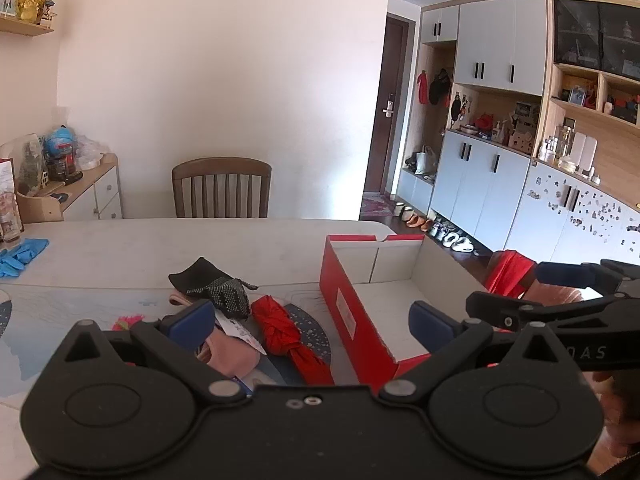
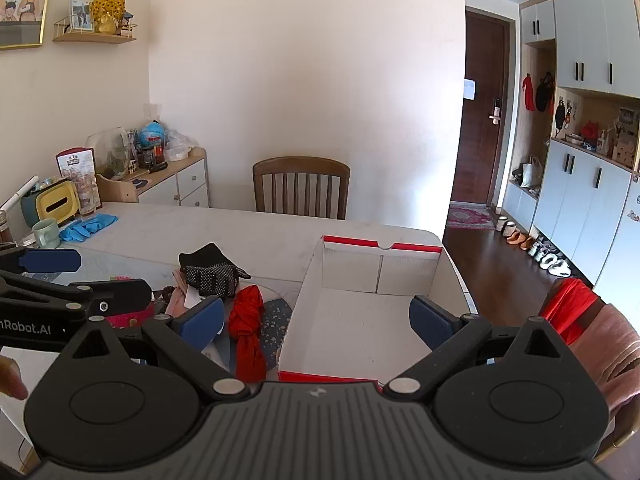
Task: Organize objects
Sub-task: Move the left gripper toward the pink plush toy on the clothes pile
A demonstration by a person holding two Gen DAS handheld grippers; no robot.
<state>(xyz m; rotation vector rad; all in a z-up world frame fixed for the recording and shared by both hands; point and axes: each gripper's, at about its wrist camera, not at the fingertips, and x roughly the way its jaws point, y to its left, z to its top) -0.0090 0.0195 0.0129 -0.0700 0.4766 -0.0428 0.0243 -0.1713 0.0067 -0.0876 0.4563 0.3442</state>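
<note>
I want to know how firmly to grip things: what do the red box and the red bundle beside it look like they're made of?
Red box: apparently cardboard, matte white inside, with folded flaps. Red bundle: soft cloth, knotted and creased; exact fabric unclear.

Home, dining area open to an entry hall. Pale tabletop (image 2: 168, 232) with a wooden dining chair (image 2: 301, 188) at its far side; low sideboard (image 2: 176, 184) at far left crowded with household clutter; framed pictures and a small wall shelf (image 2: 94, 36) above. Right: full-height cupboards (image 1: 492, 120), hung bags, shoes (image 2: 536, 248) lined on the wooden floor, front door (image 2: 480, 112).
</note>
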